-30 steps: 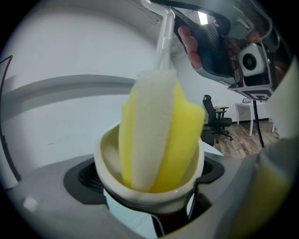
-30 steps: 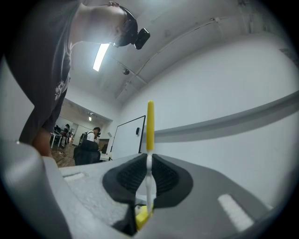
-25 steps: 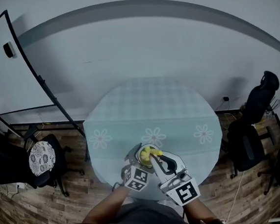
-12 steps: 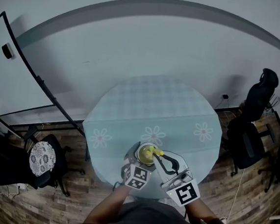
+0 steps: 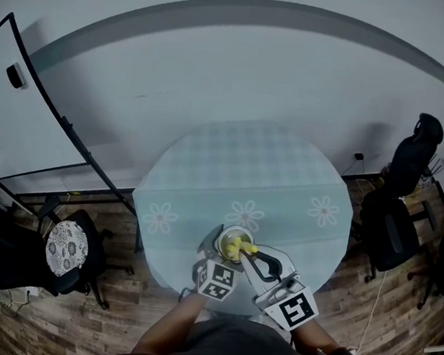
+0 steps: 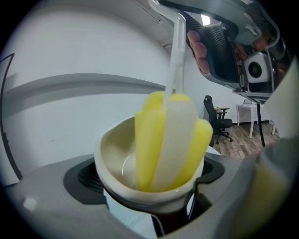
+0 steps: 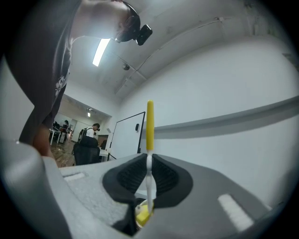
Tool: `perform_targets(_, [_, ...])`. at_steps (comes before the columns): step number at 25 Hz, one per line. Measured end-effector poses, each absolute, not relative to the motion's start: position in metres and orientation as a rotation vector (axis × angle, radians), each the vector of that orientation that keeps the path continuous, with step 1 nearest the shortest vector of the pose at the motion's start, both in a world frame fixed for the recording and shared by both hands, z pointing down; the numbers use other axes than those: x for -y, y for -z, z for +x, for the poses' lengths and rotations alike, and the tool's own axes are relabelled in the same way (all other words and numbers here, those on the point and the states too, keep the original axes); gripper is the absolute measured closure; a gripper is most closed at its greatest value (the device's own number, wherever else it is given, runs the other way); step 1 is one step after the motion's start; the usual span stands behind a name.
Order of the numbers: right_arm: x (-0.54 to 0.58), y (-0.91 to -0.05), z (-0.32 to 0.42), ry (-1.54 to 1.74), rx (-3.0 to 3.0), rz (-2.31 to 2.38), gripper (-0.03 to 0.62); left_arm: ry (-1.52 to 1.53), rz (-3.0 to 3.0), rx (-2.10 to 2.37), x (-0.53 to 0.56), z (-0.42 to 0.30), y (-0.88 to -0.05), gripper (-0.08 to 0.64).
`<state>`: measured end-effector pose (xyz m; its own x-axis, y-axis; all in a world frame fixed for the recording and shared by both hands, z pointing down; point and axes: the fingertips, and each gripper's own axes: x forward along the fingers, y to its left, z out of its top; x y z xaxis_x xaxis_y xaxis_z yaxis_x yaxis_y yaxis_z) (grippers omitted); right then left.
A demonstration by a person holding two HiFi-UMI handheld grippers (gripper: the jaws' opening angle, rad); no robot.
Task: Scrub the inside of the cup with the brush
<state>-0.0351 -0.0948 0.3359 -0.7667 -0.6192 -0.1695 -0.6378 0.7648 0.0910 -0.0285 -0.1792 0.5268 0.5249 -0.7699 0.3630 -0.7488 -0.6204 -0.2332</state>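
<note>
A cream cup [image 6: 117, 158] is clamped between the jaws of my left gripper [image 6: 152, 207], near the table's front edge [image 5: 235, 240]. A brush with a yellow-and-white sponge head [image 6: 168, 140] stands inside the cup, its clear handle [image 6: 176, 51] rising up and right. My right gripper [image 7: 148, 179] is shut on that thin handle, whose yellow end [image 7: 150, 126] sticks up beyond the pads. In the head view the right gripper [image 5: 252, 258] reaches in from the right over the cup, and the left gripper [image 5: 216, 252] holds it from below.
The round table [image 5: 246, 175] wears a pale checked cloth with flower prints. A black chair with a lace cushion [image 5: 68, 248] stands at the left, office chairs [image 5: 400, 198] at the right. A black-framed board [image 5: 49, 109] leans by the white wall.
The brush head has shifted slightly inside the cup as my right gripper moved a little; the left gripper and cup stay in place.
</note>
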Motion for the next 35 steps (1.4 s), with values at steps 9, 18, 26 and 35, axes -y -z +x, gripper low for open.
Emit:
perform_targets(9, [0.102, -0.322, -0.045, -0.265, -2.797, -0.97, 0.557, 0.669, -2.715, -1.312, 0.169, -0.026, -0.521, -0.003])
perform_targets(18, [0.095, -0.319, -0.05, -0.358, -2.813, -1.009, 0.557, 0.678, -2.722, -1.343, 0.165, -0.037, -0.521, -0.003])
perform_targets(26, [0.083, -0.327, -0.051, -0.341, -2.848, -1.0, 0.557, 0.652, -2.739, -1.386, 0.16, -0.042, -0.525, -0.003])
perform_targets(35, [0.064, -0.304, -0.041, -0.327, -2.778, -0.954, 0.557, 0.665, -2.771, -1.408, 0.153, -0.046, -0.537, -0.003])
